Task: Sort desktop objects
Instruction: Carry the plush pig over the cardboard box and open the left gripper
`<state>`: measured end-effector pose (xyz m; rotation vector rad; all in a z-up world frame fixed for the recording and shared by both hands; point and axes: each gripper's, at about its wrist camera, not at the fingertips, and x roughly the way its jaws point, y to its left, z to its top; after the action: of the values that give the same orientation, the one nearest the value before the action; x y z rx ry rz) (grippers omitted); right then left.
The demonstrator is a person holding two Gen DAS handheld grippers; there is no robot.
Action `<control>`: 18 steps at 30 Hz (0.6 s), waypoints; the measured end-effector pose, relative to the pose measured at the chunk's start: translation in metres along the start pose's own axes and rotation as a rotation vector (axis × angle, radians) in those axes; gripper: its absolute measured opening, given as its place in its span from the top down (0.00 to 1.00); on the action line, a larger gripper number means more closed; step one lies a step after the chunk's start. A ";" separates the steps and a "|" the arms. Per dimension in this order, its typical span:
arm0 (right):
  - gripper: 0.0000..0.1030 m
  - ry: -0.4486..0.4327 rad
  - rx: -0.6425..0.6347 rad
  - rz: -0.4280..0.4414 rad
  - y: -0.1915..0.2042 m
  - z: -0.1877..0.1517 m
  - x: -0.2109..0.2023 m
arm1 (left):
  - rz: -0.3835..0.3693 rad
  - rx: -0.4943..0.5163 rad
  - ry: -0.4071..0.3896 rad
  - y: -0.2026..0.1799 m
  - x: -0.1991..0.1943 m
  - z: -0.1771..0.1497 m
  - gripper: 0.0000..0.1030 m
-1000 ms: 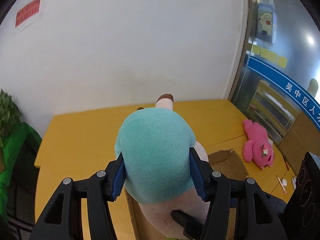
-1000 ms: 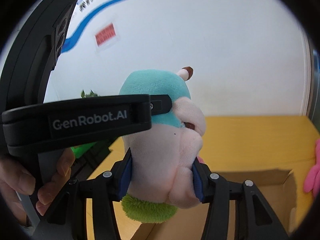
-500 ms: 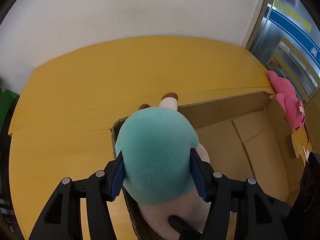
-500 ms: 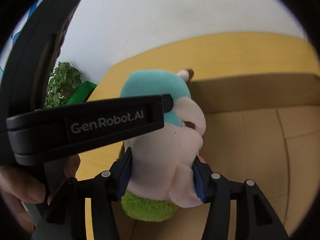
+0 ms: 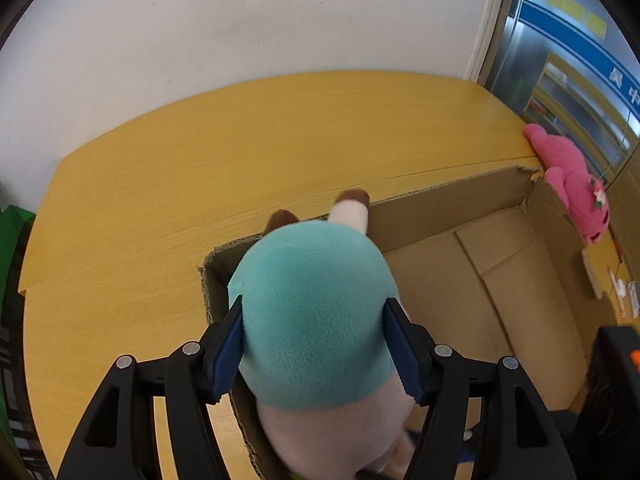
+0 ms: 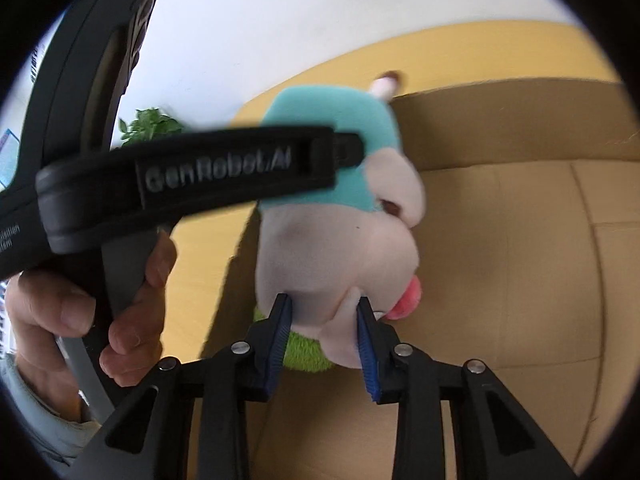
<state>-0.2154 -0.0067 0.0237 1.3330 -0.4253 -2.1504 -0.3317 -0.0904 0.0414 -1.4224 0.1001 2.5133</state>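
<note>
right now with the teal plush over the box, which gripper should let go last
Probably the right. The left gripper has just been opening around the teal plush toy. The right gripper has been closing and pinches its pale lower body inside the cardboard box, so it can set the toy down.

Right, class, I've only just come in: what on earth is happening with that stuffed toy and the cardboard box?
A person holds a two-finger gripper in each hand, and both grip one plush toy over the open cardboard box on the yellow table. The left gripper has its fingers on the toy's teal back, its jaws just easing wider. The right gripper pinches the pale lower body, its jaws just closing tighter. A pink plush lies beyond the box's far corner.
</note>
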 end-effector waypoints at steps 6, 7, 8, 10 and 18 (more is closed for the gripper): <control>0.68 -0.002 0.018 0.076 -0.003 -0.015 0.000 | 0.050 -0.062 0.039 0.006 0.010 0.003 0.28; 0.65 -0.002 0.045 0.084 -0.009 -0.014 0.001 | 0.054 -0.088 0.040 0.009 0.012 0.004 0.26; 0.58 -0.002 0.061 0.080 -0.012 -0.014 0.000 | 0.049 -0.113 0.044 0.010 0.012 0.005 0.25; 0.52 -0.003 0.054 0.043 -0.015 -0.014 -0.004 | 0.053 -0.112 0.047 0.008 0.009 0.007 0.25; 0.24 -0.112 0.006 -0.056 -0.035 -0.047 -0.104 | 0.101 -0.035 -0.226 -0.013 -0.108 -0.028 0.26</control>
<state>-0.1486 0.0858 0.0579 1.2460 -0.4436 -2.2794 -0.2523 -0.1029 0.1200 -1.1621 0.0882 2.7520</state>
